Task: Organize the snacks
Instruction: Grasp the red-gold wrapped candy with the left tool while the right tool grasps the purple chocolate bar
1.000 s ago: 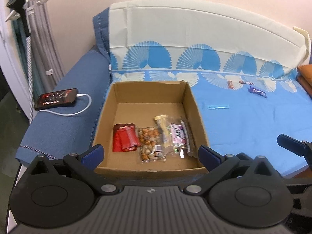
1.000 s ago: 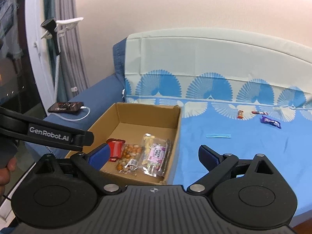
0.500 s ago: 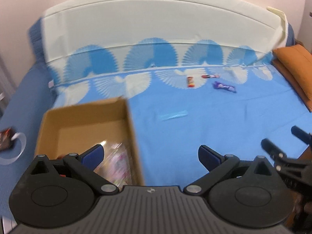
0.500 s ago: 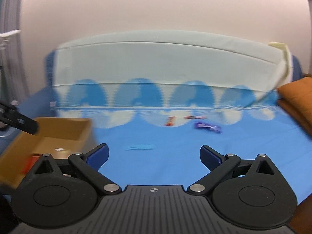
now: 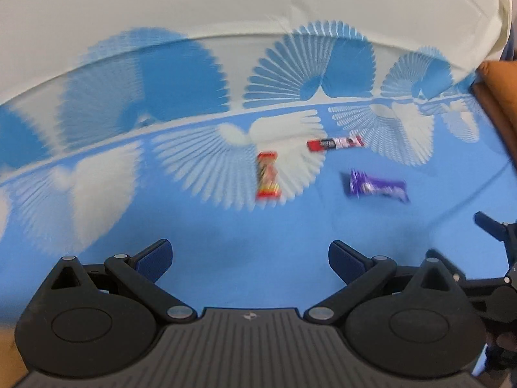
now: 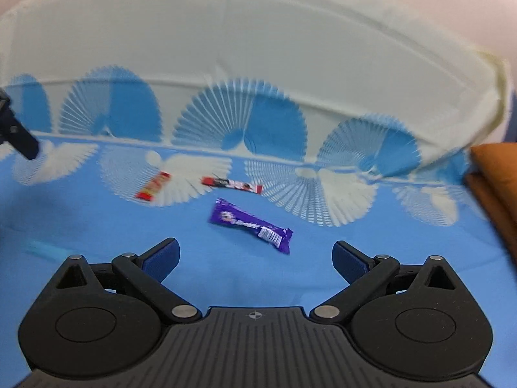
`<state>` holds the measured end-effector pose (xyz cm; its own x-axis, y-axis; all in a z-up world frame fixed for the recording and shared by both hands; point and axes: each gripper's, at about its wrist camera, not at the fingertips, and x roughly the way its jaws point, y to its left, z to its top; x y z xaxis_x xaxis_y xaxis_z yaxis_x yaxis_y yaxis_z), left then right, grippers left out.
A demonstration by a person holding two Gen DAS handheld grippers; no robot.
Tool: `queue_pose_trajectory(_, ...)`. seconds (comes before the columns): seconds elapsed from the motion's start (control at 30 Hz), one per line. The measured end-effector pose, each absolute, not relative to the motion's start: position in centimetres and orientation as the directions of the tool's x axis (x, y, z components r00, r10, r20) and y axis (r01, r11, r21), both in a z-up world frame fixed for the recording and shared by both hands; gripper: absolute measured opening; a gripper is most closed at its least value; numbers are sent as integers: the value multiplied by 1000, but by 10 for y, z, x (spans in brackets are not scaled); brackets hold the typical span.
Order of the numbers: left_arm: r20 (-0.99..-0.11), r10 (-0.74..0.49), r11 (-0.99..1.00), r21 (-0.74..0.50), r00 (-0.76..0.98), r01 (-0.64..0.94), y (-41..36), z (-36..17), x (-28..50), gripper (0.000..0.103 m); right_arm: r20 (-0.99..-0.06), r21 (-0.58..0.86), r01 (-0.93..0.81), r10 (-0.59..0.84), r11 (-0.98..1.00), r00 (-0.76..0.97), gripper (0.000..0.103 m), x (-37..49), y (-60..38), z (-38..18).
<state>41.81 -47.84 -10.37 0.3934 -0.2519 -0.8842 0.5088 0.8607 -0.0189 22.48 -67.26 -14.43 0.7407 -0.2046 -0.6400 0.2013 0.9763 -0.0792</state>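
R tool (image 6: 255,255) open, purple snack bar (image 6: 251,224) ahead

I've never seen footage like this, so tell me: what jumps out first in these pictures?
Three small wrapped snacks lie on the blue fan-patterned bedsheet: a purple foil bar nearest, a red-and-white stick beyond it, and a red-and-yellow packet to their left. Along the bottom, the open black right gripper faces the purple bar, empty.

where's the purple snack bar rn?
On the blue bedsheet, just ahead of the open right gripper: purple snack bar, nearer than the red-white bar.
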Motion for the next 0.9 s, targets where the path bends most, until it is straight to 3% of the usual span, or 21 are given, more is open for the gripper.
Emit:
queue_pose_trajectory(0.33,-935,-154,869,25,320,493,-547,-225,523,103,-684,-120,134,-180,984,707,101,339,-731,-225)
queue_pose_trajectory(0.4,-928,-175,879,3,329,476,-541,-230,528,103,-711,-126,129,-180,984,679,100,349,-732,-238)
queue_pose_trajectory(0.57,-917,-194,863,11,350,505,-537,-231,528,103,-681,-89,140,-163,986,714,100,350,-734,-246)
queue_pose_trajectory(0.6,-914,-195,866,10,356,499,-536,-230,528,98,-677,-91,135,-161,987,718,96,350,-733,-246)
queue_pose_trajectory(0.67,-893,-214,867,13,397,498,-534,-221,518,56,-662,-88,109,-140,990,736,57,347,-727,-242)
queue_pose_trajectory(0.7,-892,-246,848,-8,379,530,-534,-214,513,21,-662,-95,106,-143,990,736,21,345,-721,-240)
queue_pose_trajectory(0.8,-901,-256,844,-33,349,535,-530,-202,496,19,-668,-123,116,-169,986,725,17,334,-704,-239)
queue_pose_trajectory(0.9,-895,-264,837,-27,361,546,-513,-187,470,18,-667,-47,189,-172,981,725,17,307,-696,-230)
